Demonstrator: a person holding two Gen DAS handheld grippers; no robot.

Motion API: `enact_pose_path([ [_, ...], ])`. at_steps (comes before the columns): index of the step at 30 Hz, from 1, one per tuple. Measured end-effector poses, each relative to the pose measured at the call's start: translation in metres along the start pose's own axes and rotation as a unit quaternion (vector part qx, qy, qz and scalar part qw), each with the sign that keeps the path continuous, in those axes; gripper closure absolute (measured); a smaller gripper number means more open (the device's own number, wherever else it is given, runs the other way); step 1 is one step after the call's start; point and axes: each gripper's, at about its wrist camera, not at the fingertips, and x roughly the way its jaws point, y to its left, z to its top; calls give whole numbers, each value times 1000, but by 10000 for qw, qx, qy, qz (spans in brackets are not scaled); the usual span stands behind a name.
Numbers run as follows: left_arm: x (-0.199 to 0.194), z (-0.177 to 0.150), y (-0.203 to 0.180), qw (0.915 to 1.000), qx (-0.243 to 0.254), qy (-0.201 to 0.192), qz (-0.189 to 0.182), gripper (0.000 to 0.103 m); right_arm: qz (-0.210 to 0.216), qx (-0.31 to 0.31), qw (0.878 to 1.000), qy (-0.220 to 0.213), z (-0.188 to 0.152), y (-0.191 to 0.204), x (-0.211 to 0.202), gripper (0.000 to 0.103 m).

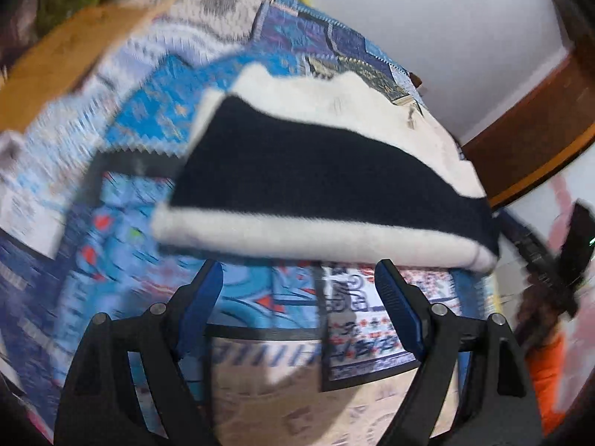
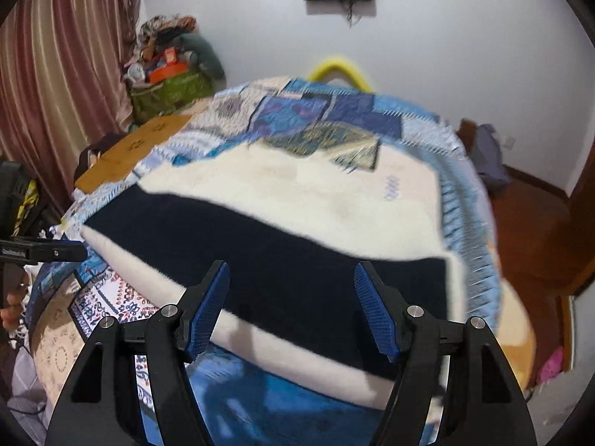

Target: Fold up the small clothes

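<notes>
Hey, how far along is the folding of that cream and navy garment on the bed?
Done: the cream and navy garment lies flat on the patchwork bedspread, apparently folded at its near edge. In hand: nothing; the left hand-held gripper and right hand-held gripper are open. Left: any further folds.

No legible text

The patterned bedspread (image 2: 305, 119) bears script-like marks near its near edge, too blurred to read; a small blue mark on the cream garment (image 2: 334, 193) is likewise unreadable.
</notes>
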Motion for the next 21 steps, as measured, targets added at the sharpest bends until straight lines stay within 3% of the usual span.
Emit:
enact_pose_path([
  [5, 13, 4, 16, 9946, -791, 47, -674, 16, 153, 172, 9989, 401, -9, 3, 31, 37],
  [8, 21, 12, 28, 9861, -1229, -10, -1116, 15, 256, 243, 9978, 562, -14, 1, 42, 37],
  [11, 28, 21, 40, 9792, -1548, -121, -1304, 15, 358, 310, 9971, 604, -15, -1, 42, 36],
  [15, 39, 40, 47, 9756, -1831, -280, -1176, 16, 426, 329, 9965, 636, -18, 0, 40, 36],
  [18, 45, 50, 53, 9744, -2047, -283, -883, 29, 437, 334, 9964, 646, -17, 0, 39, 36],
  [21, 43, 54, 60, 9733, -2172, -299, -679, 51, 427, 320, 9965, 637, -17, 0, 37, 36],
])
